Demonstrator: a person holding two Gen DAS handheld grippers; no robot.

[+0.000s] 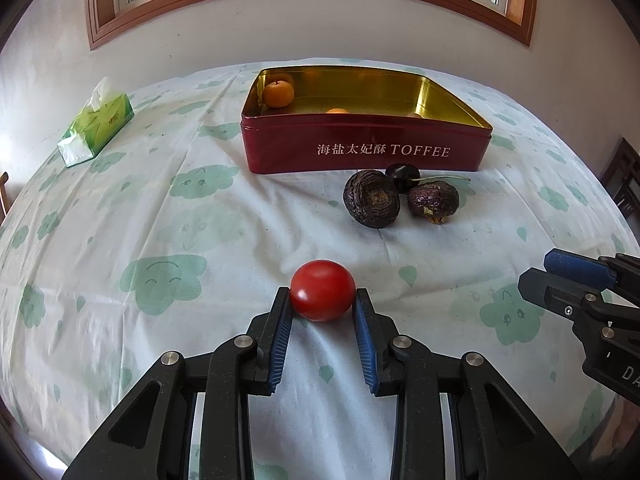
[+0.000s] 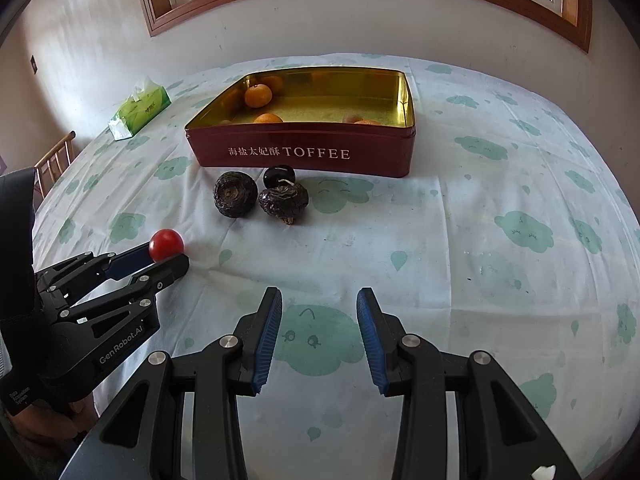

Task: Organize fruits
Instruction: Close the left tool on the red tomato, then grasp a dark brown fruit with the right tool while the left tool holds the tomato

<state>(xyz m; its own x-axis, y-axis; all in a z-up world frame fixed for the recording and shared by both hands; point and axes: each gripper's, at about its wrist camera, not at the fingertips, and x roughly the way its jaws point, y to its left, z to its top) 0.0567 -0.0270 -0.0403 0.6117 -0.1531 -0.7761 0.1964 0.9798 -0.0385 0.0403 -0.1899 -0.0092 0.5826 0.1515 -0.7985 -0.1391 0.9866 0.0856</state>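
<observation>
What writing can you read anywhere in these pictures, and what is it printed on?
"海盐太妃酥 TOFFEE": white letters on the front wall of the red tin.
"GenRobot.AI": on the side of the left gripper, seen from the right wrist view.
"DA": cut off at the picture's edge, on the right gripper.
Green tissue pack: print too blurred to read.
Small label low on the left gripper's body: too small to read.
</observation>
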